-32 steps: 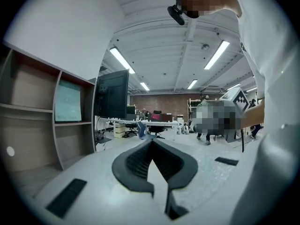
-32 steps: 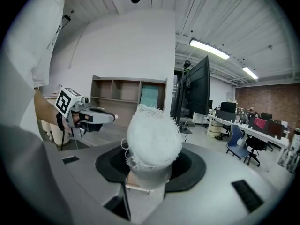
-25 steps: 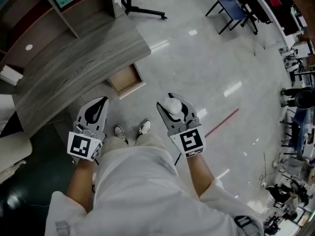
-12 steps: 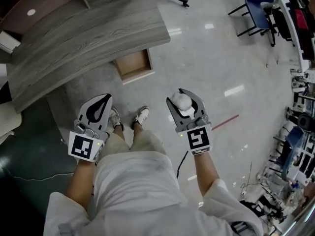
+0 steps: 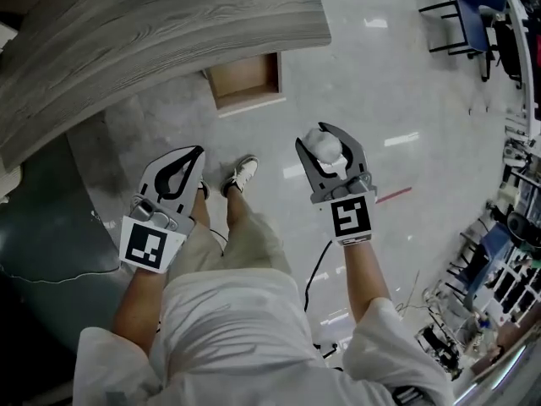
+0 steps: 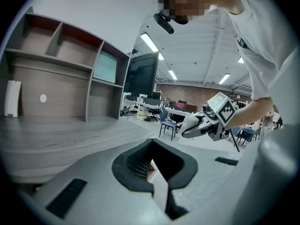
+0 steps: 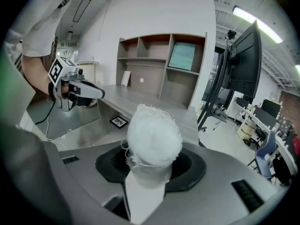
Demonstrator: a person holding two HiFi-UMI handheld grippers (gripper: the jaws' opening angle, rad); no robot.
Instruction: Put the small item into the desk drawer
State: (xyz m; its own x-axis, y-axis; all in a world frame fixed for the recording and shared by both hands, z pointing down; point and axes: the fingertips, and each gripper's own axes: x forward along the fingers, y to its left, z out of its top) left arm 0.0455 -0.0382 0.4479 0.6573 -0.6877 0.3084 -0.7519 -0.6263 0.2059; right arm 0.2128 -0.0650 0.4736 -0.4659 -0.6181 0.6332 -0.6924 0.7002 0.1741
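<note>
left gripper closed, empty; right gripper clamps white ball

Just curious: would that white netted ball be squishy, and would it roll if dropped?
Probably soft and light: the white netted ball looks wrapped in foam mesh. Being round, it could roll, though the frayed net may catch.

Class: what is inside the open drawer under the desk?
The drawer shows only a bare wooden bottom; nothing lies in the visible part. Its rear is covered by the desk top, so unseen.
</note>
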